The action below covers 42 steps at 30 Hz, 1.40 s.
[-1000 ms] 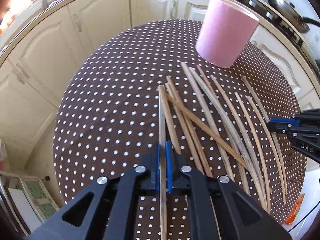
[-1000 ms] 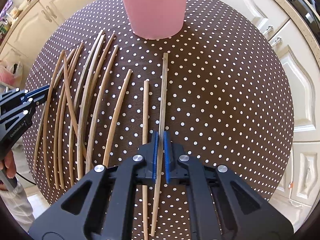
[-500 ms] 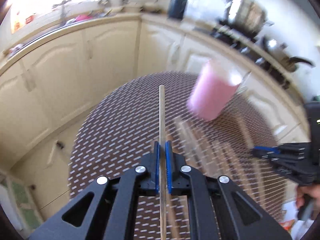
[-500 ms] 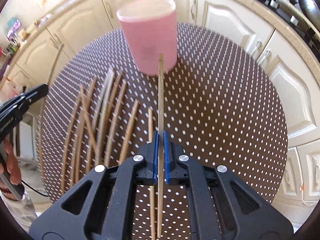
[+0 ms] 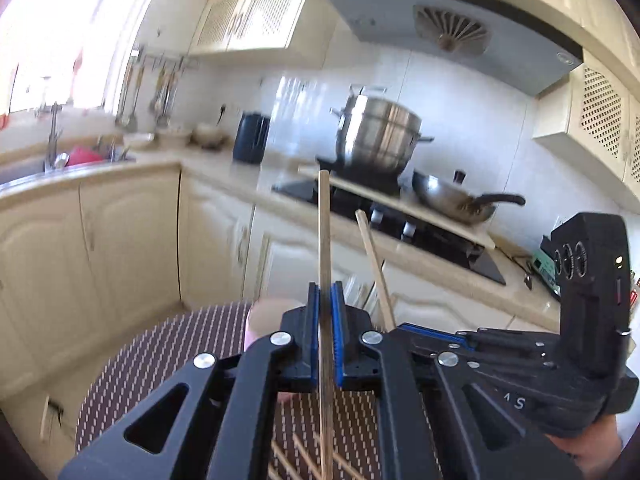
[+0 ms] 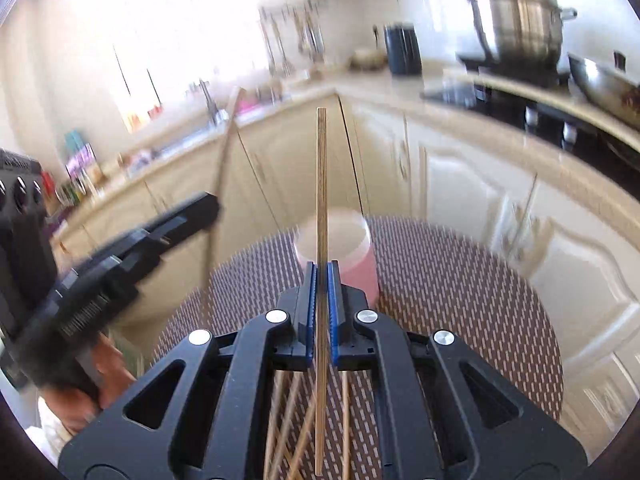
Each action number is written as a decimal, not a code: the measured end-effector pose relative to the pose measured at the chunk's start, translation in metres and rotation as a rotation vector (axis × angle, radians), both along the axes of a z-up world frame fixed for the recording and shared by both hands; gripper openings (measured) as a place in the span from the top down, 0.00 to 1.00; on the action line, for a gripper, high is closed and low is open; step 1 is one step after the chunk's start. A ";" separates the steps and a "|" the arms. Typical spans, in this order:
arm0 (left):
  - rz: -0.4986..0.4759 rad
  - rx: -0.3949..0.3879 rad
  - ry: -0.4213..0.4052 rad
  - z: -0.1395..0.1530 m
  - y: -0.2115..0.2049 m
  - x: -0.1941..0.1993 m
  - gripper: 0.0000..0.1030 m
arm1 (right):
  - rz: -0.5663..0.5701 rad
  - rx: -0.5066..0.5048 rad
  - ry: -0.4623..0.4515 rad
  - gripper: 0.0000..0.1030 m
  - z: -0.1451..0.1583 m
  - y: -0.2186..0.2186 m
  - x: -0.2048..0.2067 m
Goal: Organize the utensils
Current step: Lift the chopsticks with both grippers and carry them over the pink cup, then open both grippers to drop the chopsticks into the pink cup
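Wooden chopsticks, one pinched in each pair of tongs, both lifted off the tabletop and pointing up toward the pink cup.

Left tongs (image 5: pixel 326 308) are closed tight on a chopstick (image 5: pixel 324 236); right tongs (image 6: pixel 321 280) are likewise clamped on their own chopstick (image 6: pixel 321 184), grip near mid-length, tail hanging below. Right unit sits just beside the left, its stick (image 5: pixel 374 264) leaning across. Pink cup (image 6: pixel 356 260) stands ahead on the dotted tabletop (image 6: pixel 460 300), open mouth up; loose chopsticks (image 6: pixel 288 432) lie beneath. Judgement: tip each stick steeply, bring the lower end over the rim, lower one at a time so the sticks don't cross, release only once the end is inside. Cup looks light; a sideways knock could topple it.
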<state>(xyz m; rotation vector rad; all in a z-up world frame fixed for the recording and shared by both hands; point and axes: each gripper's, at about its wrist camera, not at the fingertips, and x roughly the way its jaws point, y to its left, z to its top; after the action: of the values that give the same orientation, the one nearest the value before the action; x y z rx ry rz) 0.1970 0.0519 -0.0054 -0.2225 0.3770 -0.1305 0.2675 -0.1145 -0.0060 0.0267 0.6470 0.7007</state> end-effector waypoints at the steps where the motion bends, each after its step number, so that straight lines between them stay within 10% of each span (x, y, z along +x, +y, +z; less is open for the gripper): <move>1: -0.001 0.009 -0.037 0.006 -0.003 0.005 0.94 | -0.001 0.026 -0.023 0.94 0.005 0.001 0.005; 18: 0.123 -0.047 -0.293 0.032 0.019 0.097 0.94 | -0.159 0.272 -0.341 0.94 0.028 0.033 0.074; 42: 0.086 0.056 -0.110 -0.045 0.021 0.118 0.93 | -0.150 0.195 -0.246 0.94 -0.056 0.032 0.078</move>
<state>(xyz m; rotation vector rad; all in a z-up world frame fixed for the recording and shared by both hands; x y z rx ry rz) 0.3147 0.0733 -0.0507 -0.1753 0.2604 -0.0467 0.3456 -0.0826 -0.0620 0.1652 0.3358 0.6083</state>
